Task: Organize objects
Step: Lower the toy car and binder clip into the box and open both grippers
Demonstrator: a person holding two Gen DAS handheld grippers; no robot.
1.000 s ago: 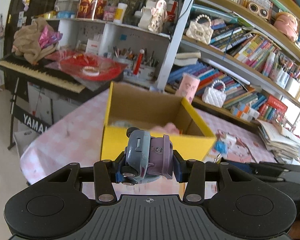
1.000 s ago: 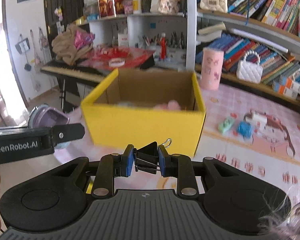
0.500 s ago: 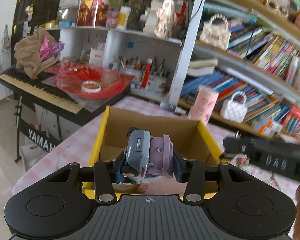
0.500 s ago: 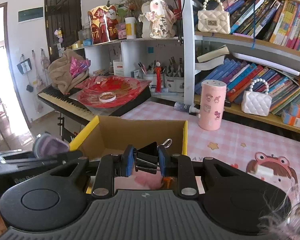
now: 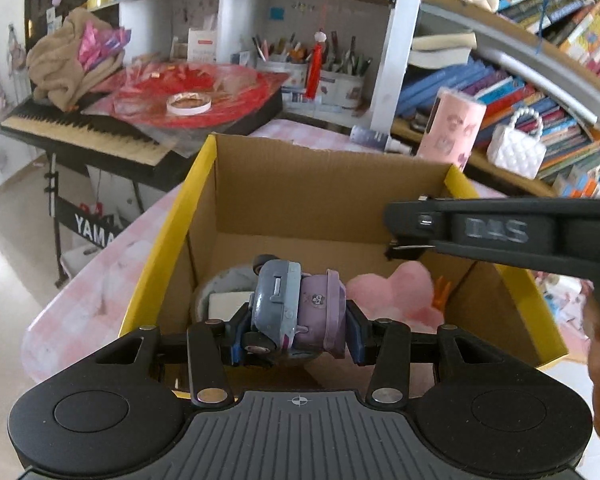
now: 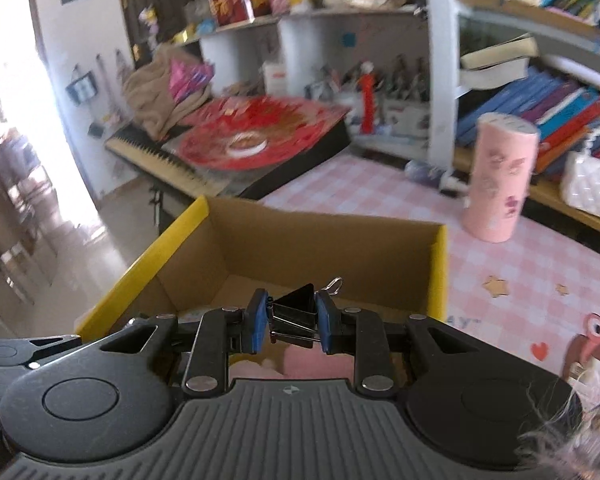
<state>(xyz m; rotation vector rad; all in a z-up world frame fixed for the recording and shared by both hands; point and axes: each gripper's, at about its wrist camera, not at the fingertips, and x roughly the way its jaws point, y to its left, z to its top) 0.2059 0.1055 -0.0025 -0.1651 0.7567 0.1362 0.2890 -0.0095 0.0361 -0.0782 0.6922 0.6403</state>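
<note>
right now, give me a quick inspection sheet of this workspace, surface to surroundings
surface: table under a pink checked cloth, with printed stars and a cartoon figure.
job's things: yellow cardboard box open on top; inside it a pink plush and a grey round item, partly hidden.
clutter: pink cylinder upright on the cloth beyond the box.
grippers: left gripper shut on a grey and purple toy car above the box; right gripper shut on a black binder clip, also over the box.
cables: nothing seen.
surroundings: bookshelf with books and a white handbag; keyboard on a stand, carrying red wrapping and a tape roll.
</note>
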